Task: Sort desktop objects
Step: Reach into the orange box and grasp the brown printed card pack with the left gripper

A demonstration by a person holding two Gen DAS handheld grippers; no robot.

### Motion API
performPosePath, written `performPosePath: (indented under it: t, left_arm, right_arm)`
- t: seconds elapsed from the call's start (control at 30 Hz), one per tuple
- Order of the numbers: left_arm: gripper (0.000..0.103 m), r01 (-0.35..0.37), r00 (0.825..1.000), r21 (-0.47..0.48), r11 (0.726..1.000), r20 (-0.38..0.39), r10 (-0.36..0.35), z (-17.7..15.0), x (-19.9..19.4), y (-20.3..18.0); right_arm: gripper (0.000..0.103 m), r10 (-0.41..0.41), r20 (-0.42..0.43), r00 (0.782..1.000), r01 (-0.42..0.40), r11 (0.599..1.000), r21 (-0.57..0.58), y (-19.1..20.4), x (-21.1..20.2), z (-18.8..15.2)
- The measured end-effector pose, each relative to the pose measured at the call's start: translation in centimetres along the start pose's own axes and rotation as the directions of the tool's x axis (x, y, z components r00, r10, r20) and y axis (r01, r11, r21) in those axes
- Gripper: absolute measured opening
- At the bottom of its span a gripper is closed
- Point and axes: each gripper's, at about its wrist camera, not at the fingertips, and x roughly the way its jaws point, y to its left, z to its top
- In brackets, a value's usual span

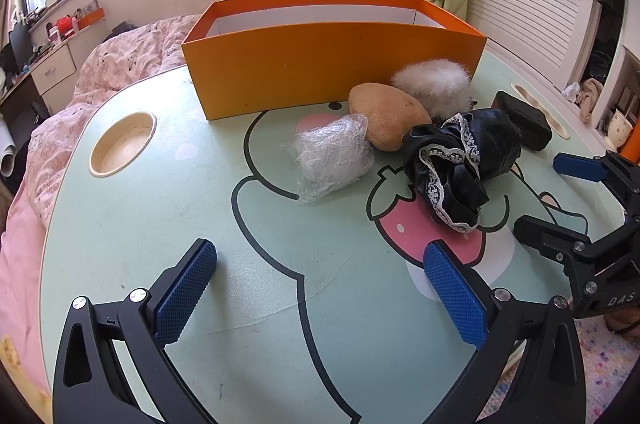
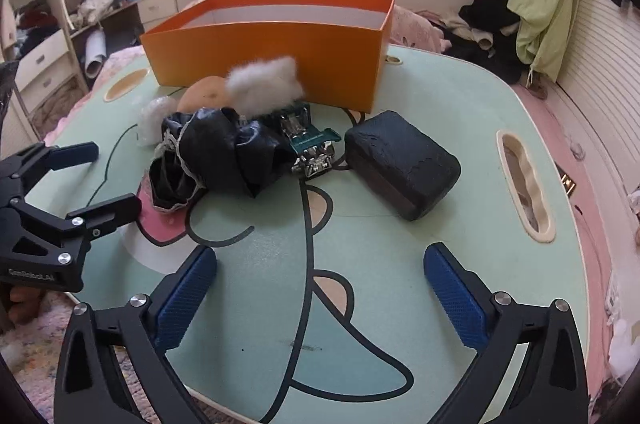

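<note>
The surface (image 1: 140, 232), a pale green lap table with a cartoon print, carries everything. At its far side stands the orange box (image 1: 332, 71), open-topped and showing only white inner walls from here, most likely the bin the loose things are meant for. The things lie in a huddle just in front of the box's near wall, so each is a short lift from the rim. In order of size: a black case (image 2: 402, 169) set apart on the right; a black lace-trimmed cloth (image 1: 456, 159) crumpled in the middle; a tan pad (image 1: 386, 119) touching a white puff (image 1: 434, 85) behind it; a plastic wad (image 1: 332, 155) on the left; and a small green toy car (image 2: 310, 143), half hidden under the cloth.

Both grippers hang low over the near edge, facing the pile. The left gripper (image 1: 320, 288) has its jaws spread wide and empty; the right gripper (image 2: 320, 292) likewise, apparently ready for a first pick.
</note>
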Motion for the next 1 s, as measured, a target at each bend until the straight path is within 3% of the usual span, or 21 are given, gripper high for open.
performPosePath:
  t: [0.33, 0.53, 0.67, 0.8, 0.9, 1.0]
  left_arm:
    - [0.103, -0.006, 1.000, 0.001, 1.000, -0.013, 0.006, 0.3, 0.1, 0.3]
    - [0.103, -0.012, 0.997, -0.013, 1.000, -0.076, 0.011, 1.6, 0.5, 1.1]
    - [0.103, 0.075, 0.995, -0.057, 0.996, -0.057, -0.078, 4.9, -1.6, 2.4]
    - [0.103, 0.051, 0.998, -0.070, 0.996, -0.019, -0.052, 10.3, -4.3, 3.1]
    - [0.103, 0.073, 0.992, -0.054, 0.996, -0.101, -0.078, 15.0, -3.2, 3.0]
    - [0.103, 0.089, 0.963, -0.068, 0.994, -0.249, -0.103, 18.3, 0.6, 3.1]
  right_arm:
    - [0.103, 0.003, 0.003, 1.000, -0.003, 1.000, 0.004, 0.0, 0.0, -0.1]
    - [0.103, 0.003, 0.003, 1.000, -0.003, 1.000, 0.003, -0.1, 0.0, -0.1]
    - [0.103, 0.002, 0.003, 1.000, -0.002, 1.000, 0.004, 0.0, 0.0, -0.2]
    - [0.103, 0.003, 0.003, 1.000, -0.003, 1.000, 0.004, -0.1, 0.0, -0.2]
    - [0.103, 0.003, 0.003, 1.000, -0.003, 1.000, 0.004, 0.0, 0.0, -0.2]
    - [0.103, 0.003, 0.005, 1.000, -0.003, 1.000, 0.004, 0.2, 0.1, -0.2]
